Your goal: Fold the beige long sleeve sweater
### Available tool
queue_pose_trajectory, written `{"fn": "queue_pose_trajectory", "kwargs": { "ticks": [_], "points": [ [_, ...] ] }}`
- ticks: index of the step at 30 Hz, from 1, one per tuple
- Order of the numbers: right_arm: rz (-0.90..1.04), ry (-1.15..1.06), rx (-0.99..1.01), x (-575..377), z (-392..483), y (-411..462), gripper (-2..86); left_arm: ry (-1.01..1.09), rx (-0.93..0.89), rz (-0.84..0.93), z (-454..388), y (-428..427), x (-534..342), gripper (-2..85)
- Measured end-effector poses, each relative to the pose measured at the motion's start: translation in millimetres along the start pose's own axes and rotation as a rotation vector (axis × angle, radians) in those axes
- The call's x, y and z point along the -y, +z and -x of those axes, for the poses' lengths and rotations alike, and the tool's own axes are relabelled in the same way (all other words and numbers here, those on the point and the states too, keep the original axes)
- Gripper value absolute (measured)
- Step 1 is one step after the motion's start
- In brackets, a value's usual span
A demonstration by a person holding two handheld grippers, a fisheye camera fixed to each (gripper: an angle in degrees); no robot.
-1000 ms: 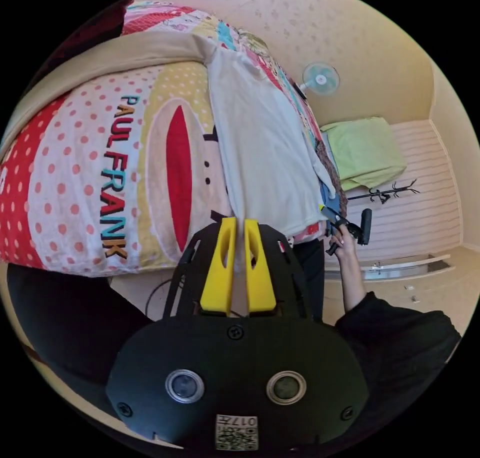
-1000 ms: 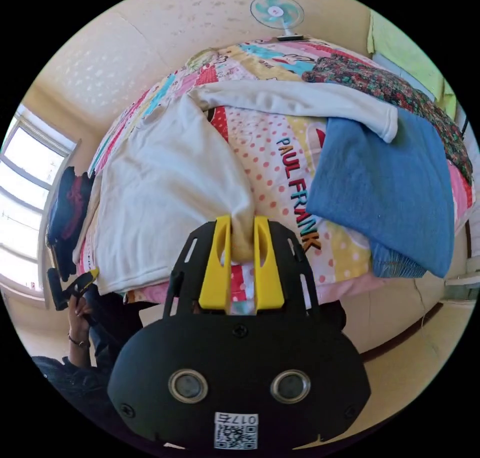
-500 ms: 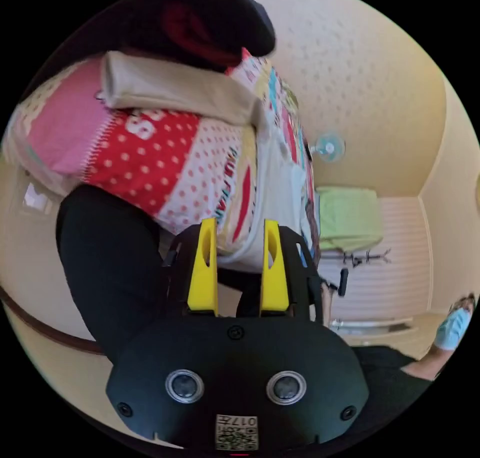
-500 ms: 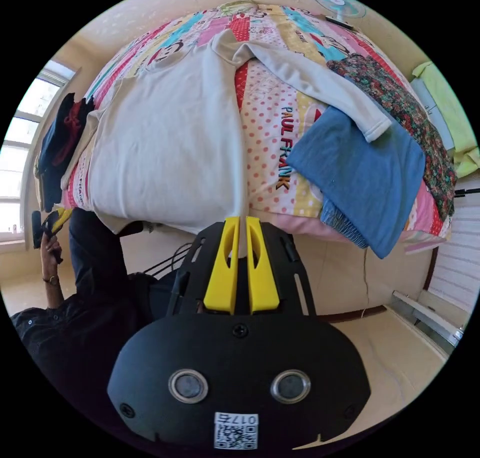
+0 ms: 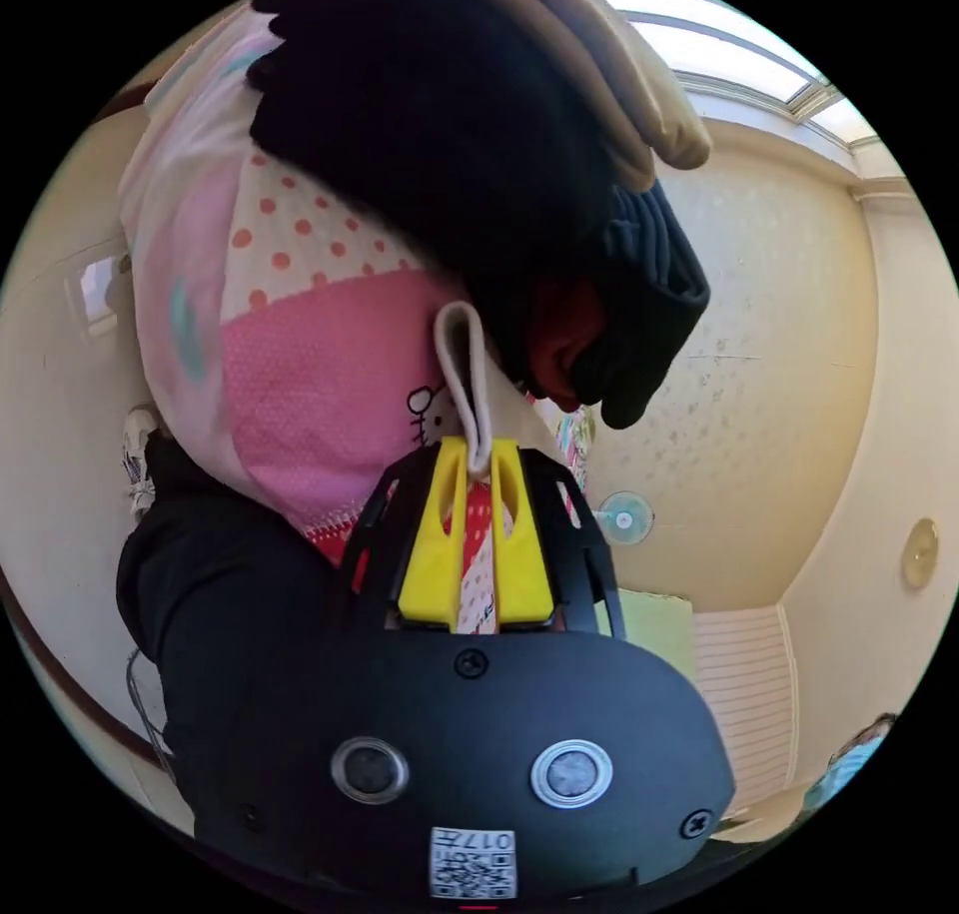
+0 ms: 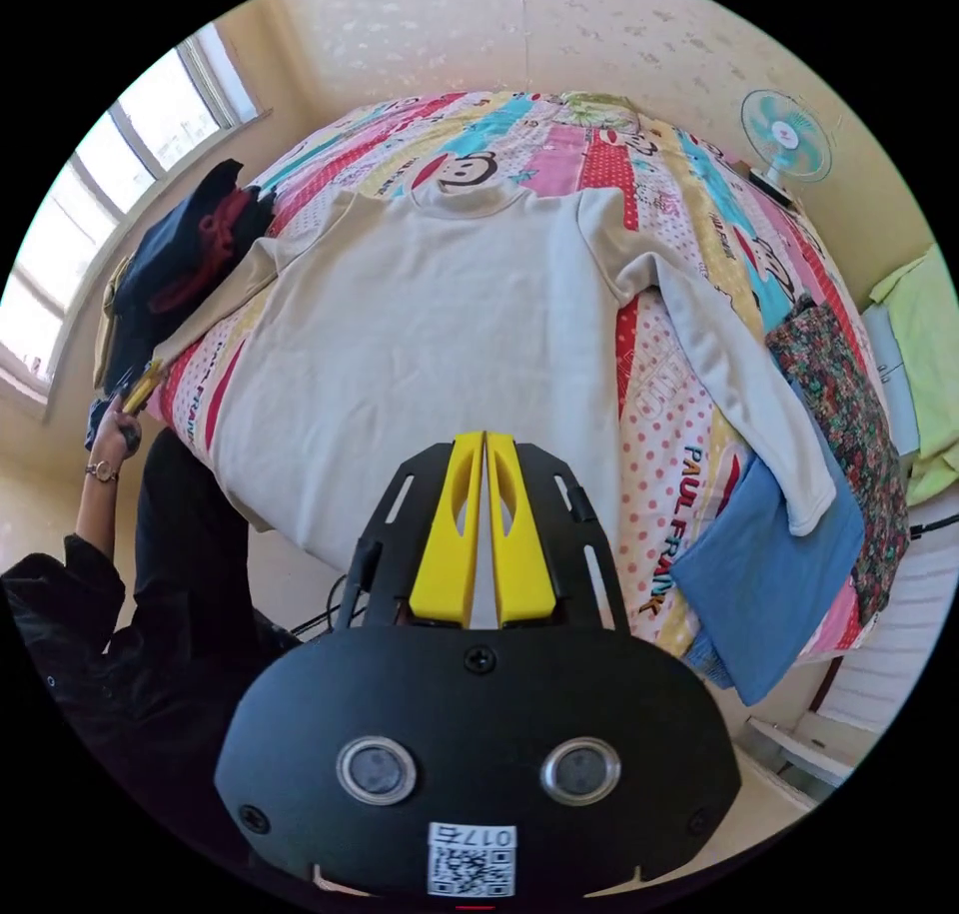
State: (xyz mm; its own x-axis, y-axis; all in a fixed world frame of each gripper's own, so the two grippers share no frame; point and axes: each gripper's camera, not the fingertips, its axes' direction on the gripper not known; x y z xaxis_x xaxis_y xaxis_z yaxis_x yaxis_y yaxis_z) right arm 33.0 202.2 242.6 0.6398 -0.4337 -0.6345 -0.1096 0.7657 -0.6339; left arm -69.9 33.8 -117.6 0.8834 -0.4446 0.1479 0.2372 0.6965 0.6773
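Your beige sweater (image 6: 430,325) lies flat on the bed (image 6: 639,155), front side up, with the collar to the far side and the hem at the near edge. Its right sleeve (image 6: 739,375) runs down along the bedcover, and the cuff rests on a folded blue cloth (image 6: 769,574), beside a flowered cloth (image 6: 849,425). The other sleeve goes toward a dark pile of clothes (image 6: 180,255) near the window.

Your right gripper (image 6: 484,445) has its yellow jaws almost together, pinching the hem of the sweater between them.

In the left gripper view, your left gripper (image 5: 478,450) is also narrow and holds a beige cuff (image 5: 462,375), which looks like the end of the left sleeve, though the view is very close. Dark clothes (image 5: 479,175) hang just above it. Your left hand (image 6: 115,430) shows at the bed's corner in the right gripper view.
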Motion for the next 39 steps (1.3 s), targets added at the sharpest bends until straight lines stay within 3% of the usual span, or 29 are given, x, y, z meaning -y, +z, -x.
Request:
{"fn": "queue_pose_trajectory", "kwargs": {
  "ticks": [3, 6, 10, 15, 20, 25, 29, 33, 39],
  "points": [
    [-0.207, 0.030, -0.106, -28, -2, 20, 0.4, 0.151, 0.070, -0.087, -39, -34, -12, 4.3],
    [-0.074, 0.062, -0.108, -46, -10, 68, 0.5, 0.291, 0.088, -0.141, -88, -56, -15, 4.4],
    [-0.092, 0.071, -0.132, -61, -16, 61, 0.4, 0.545, 0.040, -0.098, -178, -36, -24, 4.4],
    [-0.100, 0.109, 0.024, -79, -49, 50, 0.4, 0.818, -0.034, 0.089, -285, 79, -65, 4.4],
    [-0.117, 0.196, 0.273, -99, -100, 45, 0.5, 0.999, -0.167, 0.415, -358, 267, -156, 4.5],
    [-0.142, 0.289, 0.544, -122, -150, 49, 0.4, 1.044, -0.069, 0.616, -336, 414, -256, 4.8],
    [-0.152, 0.281, 0.540, -130, -156, 44, 0.3, 0.919, -0.016, 0.843, -266, 486, -310, 9.3],
    [-0.162, 0.294, 0.622, -137, -173, 46, 0.3, 0.868, -0.074, 0.788, -233, 443, -318, 9.1],
    [-0.167, 0.289, 0.628, -143, -178, 44, 0.3, 0.904, 0.220, 0.669, -193, 344, -302, 9.5]
  ]
}}
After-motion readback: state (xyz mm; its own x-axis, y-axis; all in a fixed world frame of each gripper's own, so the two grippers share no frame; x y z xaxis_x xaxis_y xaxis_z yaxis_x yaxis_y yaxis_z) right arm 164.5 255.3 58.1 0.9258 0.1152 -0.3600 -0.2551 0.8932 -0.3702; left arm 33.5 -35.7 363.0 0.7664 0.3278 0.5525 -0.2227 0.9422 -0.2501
